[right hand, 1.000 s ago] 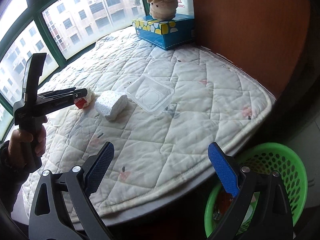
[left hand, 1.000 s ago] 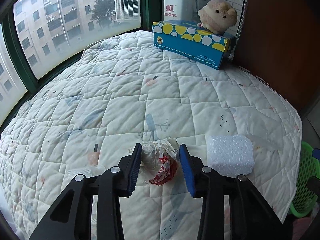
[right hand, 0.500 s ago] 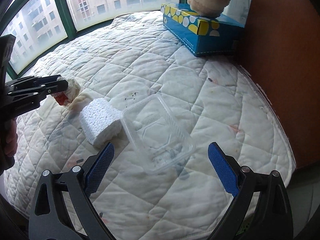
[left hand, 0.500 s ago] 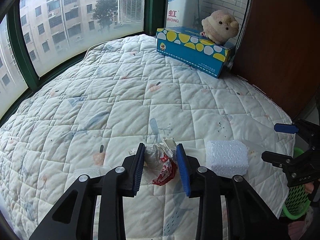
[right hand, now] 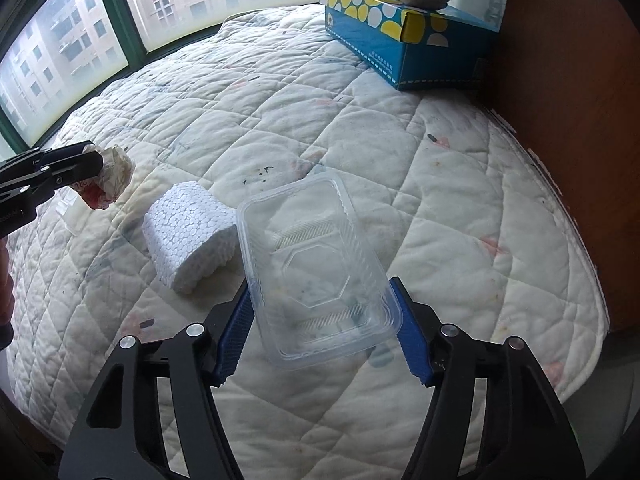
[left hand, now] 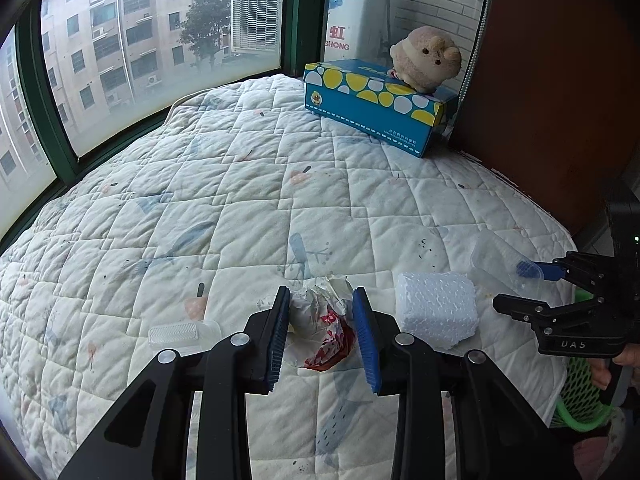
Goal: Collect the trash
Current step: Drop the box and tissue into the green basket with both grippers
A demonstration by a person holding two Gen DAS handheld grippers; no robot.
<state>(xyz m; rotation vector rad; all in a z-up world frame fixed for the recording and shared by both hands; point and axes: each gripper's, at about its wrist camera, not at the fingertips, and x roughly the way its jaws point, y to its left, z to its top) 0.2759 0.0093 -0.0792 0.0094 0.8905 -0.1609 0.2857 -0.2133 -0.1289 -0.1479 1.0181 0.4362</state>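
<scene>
My left gripper (left hand: 322,336) is shut on a crumpled white and red wrapper (left hand: 320,320) and holds it just above the quilted mattress (left hand: 240,200). The wrapper also shows in the right wrist view (right hand: 108,180). My right gripper (right hand: 320,320) has its blue pads on both sides of a clear plastic tray (right hand: 316,268), closed against its rim. The tray shows faintly in the left wrist view (left hand: 500,260). A white foam block (left hand: 436,308) lies on the mattress between the two grippers; it also shows in the right wrist view (right hand: 188,232).
A small clear plastic lid (left hand: 182,334) lies left of my left gripper. A blue tissue box (left hand: 376,108) with a plush toy (left hand: 424,60) on it stands at the back by a wooden panel (left hand: 560,80). A green basket (left hand: 580,400) sits past the mattress's right edge.
My left gripper closed on the wrapper and lifted it slightly. My right gripper moved from near the basket to the clear tray and closed around it.
</scene>
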